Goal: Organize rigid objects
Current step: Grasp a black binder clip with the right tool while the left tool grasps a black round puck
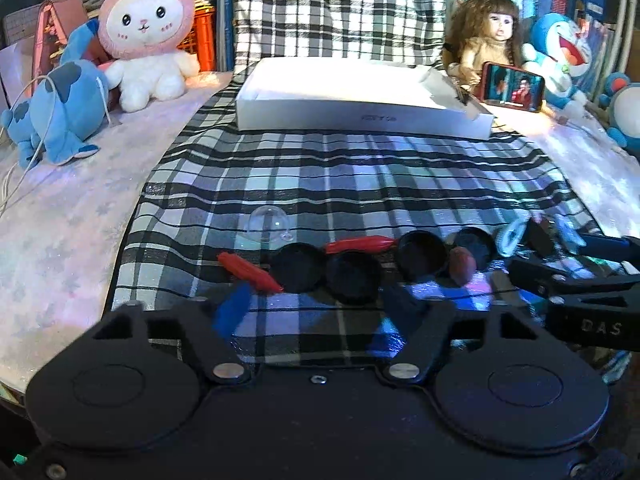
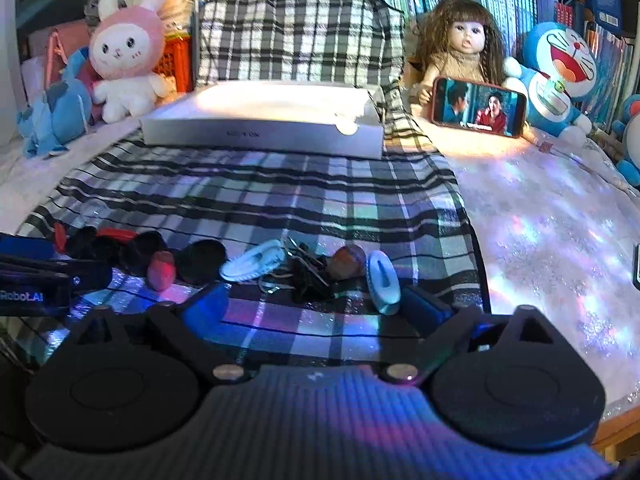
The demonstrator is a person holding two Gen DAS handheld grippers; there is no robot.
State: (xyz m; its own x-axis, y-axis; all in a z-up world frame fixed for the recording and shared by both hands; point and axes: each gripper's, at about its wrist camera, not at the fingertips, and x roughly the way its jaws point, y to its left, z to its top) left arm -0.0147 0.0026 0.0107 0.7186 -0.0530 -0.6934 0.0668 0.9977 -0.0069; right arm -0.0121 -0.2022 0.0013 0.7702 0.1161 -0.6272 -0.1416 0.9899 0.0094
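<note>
Both grippers are hovering low over the near edge of the checked cloth (image 1: pixel 320 168), nothing between the fingers. Left gripper (image 1: pixel 316 304) is sitting with its blue-tipped fingers (image 1: pixel 232 312) spread apart, pointing at a row of small items. Right gripper (image 2: pixel 320 304) is also standing wide apart, empty, aiming at its own cluster.

Just ahead of the left gripper, black round lids (image 1: pixel 352 276) are lying side by side, some touching, with two red pieces (image 1: pixel 248 272) beside and behind them and a brownish pebble-like lump (image 1: pixel 462 266) to the right. A clear plastic dome (image 1: pixel 268 224) is sitting just behind the lids.

Ahead of the right gripper, two white oval clips (image 2: pixel 254 266) are lying either side of a tangle of black binder clips (image 2: pixel 308 276) (count unclear, too dark), with a second brown lump (image 2: pixel 348 262) just behind.

Farther back, a white flat box (image 1: pixel 352 100) is resting open on the cloth, well apart from the small items. Behind it, a phone (image 2: pixel 478 106) is leaning against a doll (image 2: pixel 460 40), screen lit. A pink bunny plush (image 1: pixel 148 36) and blue plush (image 1: pixel 60 116) are sitting far left, a blue cat plush (image 2: pixel 560 72) far right.
</note>
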